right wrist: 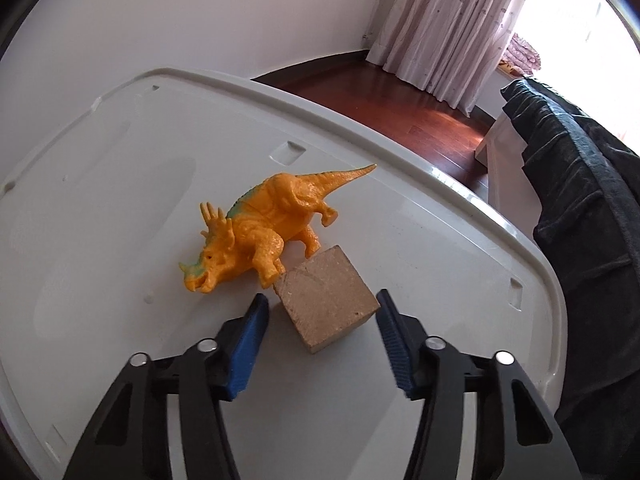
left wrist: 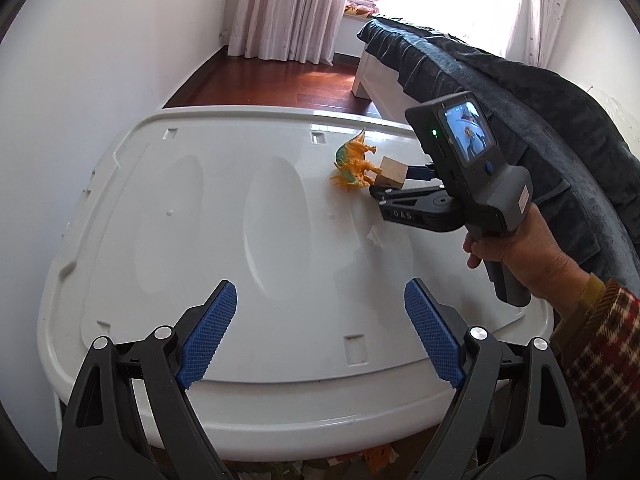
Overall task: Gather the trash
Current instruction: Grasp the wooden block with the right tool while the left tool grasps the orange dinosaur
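Observation:
A wooden cube sits on the white plastic lid, touching the front leg of an orange toy dinosaur. My right gripper is open, its blue pads on either side of the cube with small gaps. In the left wrist view the cube and dinosaur lie at the lid's far right, with the right gripper around the cube. My left gripper is open and empty over the near part of the lid.
A bed with a dark blanket stands close to the right of the lid. A white wall is on the left. Wooden floor and curtains lie beyond. Some scraps lie on the floor below the lid's near edge.

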`<state>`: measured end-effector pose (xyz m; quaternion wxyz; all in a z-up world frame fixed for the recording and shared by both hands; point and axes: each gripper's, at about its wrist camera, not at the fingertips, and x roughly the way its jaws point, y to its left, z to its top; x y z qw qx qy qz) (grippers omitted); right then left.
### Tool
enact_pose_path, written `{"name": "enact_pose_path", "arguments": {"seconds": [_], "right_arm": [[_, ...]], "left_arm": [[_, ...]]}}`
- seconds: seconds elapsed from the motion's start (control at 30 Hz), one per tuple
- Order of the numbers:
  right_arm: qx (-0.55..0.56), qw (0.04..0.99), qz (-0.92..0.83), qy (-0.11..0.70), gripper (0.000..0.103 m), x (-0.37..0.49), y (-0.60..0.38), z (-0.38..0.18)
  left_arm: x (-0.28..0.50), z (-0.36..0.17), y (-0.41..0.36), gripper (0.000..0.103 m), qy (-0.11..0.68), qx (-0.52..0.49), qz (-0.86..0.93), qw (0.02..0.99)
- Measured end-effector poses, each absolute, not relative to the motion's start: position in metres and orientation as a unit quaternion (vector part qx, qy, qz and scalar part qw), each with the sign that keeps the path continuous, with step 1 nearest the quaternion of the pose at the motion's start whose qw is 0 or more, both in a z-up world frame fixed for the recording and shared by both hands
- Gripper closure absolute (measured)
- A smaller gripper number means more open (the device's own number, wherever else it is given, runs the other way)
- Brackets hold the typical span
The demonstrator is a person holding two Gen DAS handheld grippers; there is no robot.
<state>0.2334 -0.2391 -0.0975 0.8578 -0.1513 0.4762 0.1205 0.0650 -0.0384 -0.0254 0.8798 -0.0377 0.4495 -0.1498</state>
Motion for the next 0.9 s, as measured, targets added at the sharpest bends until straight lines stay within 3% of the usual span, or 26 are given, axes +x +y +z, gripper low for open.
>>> {"name": "enact_pose_path", "arguments": {"seconds": [0.33, 0.63, 0.9], "right_arm": [[-0.098, 0.878, 0.086, 0.461, 0.057, 0.202, -0.259, -0.073], [-0.062, 0.902, 0.052, 0.424, 0.057, 0.151, -0.303, -0.033], [-0.067, 0.905, 0.047, 0.418, 0.057, 0.147, -0.31, -0.03]], "left_arm": [[0.093, -0.029, -0.055, 0.019, 0.45, -0.034, -0.152, 0.879], [0.17, -0.033, -0.103, 0.019, 0.433, -0.028, -0.171, 0.885], [0.225, -0.063, -0.142, 0.019, 0.451, 0.012, -0.154, 0.879]]}}
